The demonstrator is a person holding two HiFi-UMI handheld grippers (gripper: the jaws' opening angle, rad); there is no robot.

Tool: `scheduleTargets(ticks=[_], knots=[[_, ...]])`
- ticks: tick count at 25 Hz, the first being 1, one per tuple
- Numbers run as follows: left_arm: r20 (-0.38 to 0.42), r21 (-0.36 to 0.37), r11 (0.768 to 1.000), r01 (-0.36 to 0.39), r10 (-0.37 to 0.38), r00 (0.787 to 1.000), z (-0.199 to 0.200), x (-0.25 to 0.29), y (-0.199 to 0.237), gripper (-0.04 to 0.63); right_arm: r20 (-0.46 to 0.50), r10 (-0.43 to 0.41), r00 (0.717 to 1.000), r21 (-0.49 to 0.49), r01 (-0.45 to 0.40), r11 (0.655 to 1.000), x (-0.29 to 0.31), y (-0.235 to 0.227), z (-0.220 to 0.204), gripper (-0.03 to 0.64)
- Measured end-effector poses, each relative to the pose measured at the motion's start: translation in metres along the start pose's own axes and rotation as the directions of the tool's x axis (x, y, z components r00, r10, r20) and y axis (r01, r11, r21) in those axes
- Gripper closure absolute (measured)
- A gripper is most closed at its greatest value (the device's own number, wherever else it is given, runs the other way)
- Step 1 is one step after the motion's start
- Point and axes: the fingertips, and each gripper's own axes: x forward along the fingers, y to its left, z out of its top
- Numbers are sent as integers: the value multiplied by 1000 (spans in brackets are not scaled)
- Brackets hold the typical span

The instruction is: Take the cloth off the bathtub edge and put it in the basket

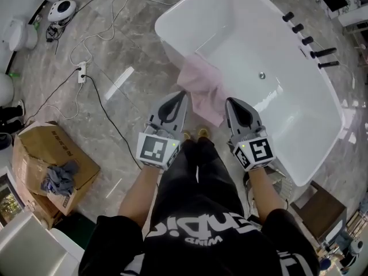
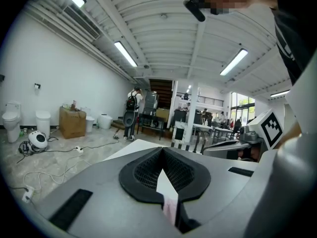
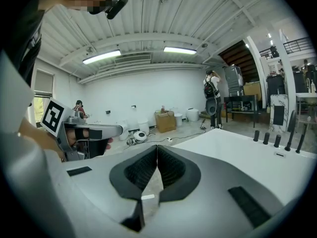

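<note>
A pink cloth (image 1: pixel 201 91) hangs over the near rim of the white bathtub (image 1: pixel 241 33), folded down its outer side. My left gripper (image 1: pixel 184 94) points at the cloth's left edge, tips just short of it; its jaws meet at the tip (image 2: pixel 162 151) with nothing between them, and pink cloth (image 2: pixel 170 207) shows through the gap behind. My right gripper (image 1: pixel 229 100) sits to the right of the cloth near the rim, jaws shut and empty (image 3: pixel 156 147). No basket is in view.
A cardboard box (image 1: pixel 34 148) holding a grey-blue rag (image 1: pixel 60 174) stands on the floor at left. A power strip (image 1: pixel 82 71) and cables trail across the marble floor. Black faucet fittings (image 1: pixel 307 39) line the tub's far rim. My feet (image 1: pixel 195 134) stand against the tub.
</note>
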Motion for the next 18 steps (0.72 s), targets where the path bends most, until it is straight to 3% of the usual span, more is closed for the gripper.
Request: scheduleTargets(ticks=[9, 15, 18], knots=[[3, -84, 995, -56, 56, 998, -81, 43, 28, 582, -33, 27, 999, 16, -27, 1000, 46, -16, -85, 603], [-32, -52, 995, -80, 78, 996, -127, 52, 34, 583, -52, 24, 998, 54, -21, 998, 59, -25, -120, 603], [-38, -79, 993, -85, 82, 996, -138, 53, 29, 583, -72, 35, 997, 47, -31, 998, 62, -23, -129, 603]])
